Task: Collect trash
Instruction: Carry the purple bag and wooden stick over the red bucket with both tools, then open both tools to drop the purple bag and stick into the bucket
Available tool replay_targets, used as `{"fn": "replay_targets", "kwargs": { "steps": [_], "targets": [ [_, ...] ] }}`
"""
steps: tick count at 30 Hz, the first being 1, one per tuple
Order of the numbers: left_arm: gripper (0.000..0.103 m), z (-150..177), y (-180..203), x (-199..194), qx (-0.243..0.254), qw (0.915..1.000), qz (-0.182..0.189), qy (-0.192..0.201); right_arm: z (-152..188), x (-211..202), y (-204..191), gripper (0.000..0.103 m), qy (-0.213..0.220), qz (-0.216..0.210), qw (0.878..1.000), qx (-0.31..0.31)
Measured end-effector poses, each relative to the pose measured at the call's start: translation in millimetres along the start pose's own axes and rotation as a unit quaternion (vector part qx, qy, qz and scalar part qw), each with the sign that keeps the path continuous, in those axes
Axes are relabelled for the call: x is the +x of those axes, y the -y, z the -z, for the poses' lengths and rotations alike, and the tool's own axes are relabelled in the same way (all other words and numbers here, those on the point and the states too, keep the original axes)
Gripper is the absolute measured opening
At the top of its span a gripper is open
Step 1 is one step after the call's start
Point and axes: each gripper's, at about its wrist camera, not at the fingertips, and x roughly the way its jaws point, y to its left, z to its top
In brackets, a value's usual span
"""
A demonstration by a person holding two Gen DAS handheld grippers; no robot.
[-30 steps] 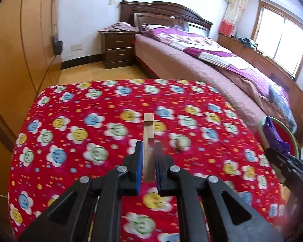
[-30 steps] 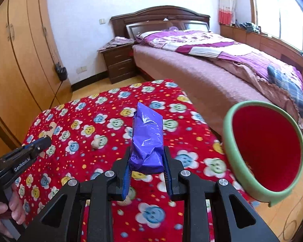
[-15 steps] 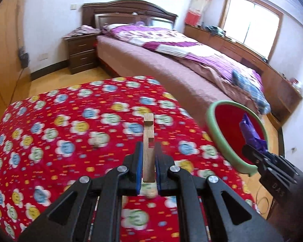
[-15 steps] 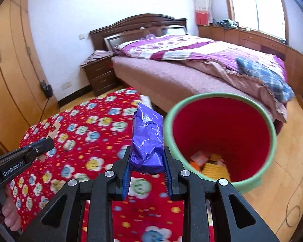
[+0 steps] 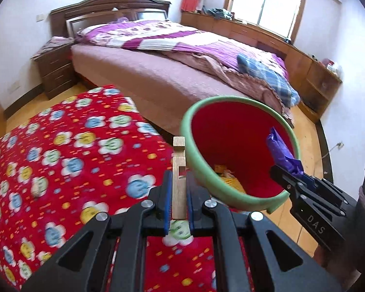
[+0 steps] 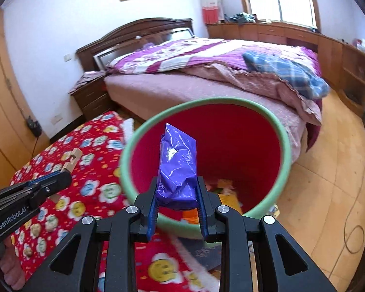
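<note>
My left gripper (image 5: 178, 182) is shut on a thin notched wooden piece (image 5: 178, 170) that stands upright between its blue pads, just left of the bin's rim. A red bin with a green rim (image 5: 197, 168) sits on the floor past the red table's right edge, with scraps at its bottom. My right gripper (image 6: 177, 189) is shut on a crumpled purple wrapper (image 6: 178, 163), held over the mouth of the bin (image 6: 126, 170). The right gripper and wrapper (image 5: 283, 157) also show in the left wrist view at the bin's right rim. The left gripper (image 6: 63, 176) with the wooden piece (image 6: 73, 160) shows at the left of the right wrist view.
A red cloth with smiley flowers (image 5: 68, 165) covers the table to the left of the bin. Behind stands a large bed with a purple quilt (image 5: 182, 46) and a wooden nightstand (image 5: 54, 70). Low cabinets (image 6: 304, 41) line the window wall. A cable (image 6: 355, 233) lies on the wooden floor.
Both grippers have swung right from over the table toward the bin. The purple wrapper is now over the bin's mouth and the wooden piece is by its left rim. Both grips are unchanged.
</note>
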Motion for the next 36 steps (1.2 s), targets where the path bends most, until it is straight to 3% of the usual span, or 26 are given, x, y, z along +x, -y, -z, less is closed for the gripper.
{"fn": "replay_targets", "kwargs": {
  "steps": [7, 16, 18, 22, 29, 36],
  "targets": [
    [0.010, -11.3, 25.8, 33.6, 0.017, 0.9996, 0.017, -0.015, 1.3, 14.8, 31.1, 0.030, -0.010, 0.001, 1.000, 0.026],
    [0.010, -14.9, 49.0, 55.6, 0.039, 0.9978, 0.050, -0.019, 6.7, 22.1, 50.3, 0.032, -0.010, -0.035, 0.998, 0.050],
    [0.015, -15.1, 51.5, 55.8, 0.042, 0.9976, 0.051, -0.019, 6.8, 20.8, 50.8, 0.034, -0.007, -0.038, 0.998, 0.050],
    [0.023, -14.0, 50.1, 51.0, 0.041, 0.9981, 0.044, -0.017, 7.3, 15.8, 49.6, 0.051, 0.001, -0.041, 0.998, 0.051],
    [0.030, -6.2, 34.1, 23.9, 0.021, 0.9995, 0.022, -0.007, 10.5, 0.2, 38.1, 0.056, 0.006, -0.045, 0.998, 0.043],
    [0.031, 11.3, 5.8, -13.7, -0.010, 0.9999, -0.007, 0.000, 12.7, -24.7, 11.8, 0.063, 0.019, -0.057, 0.998, 0.021]
  ]
}}
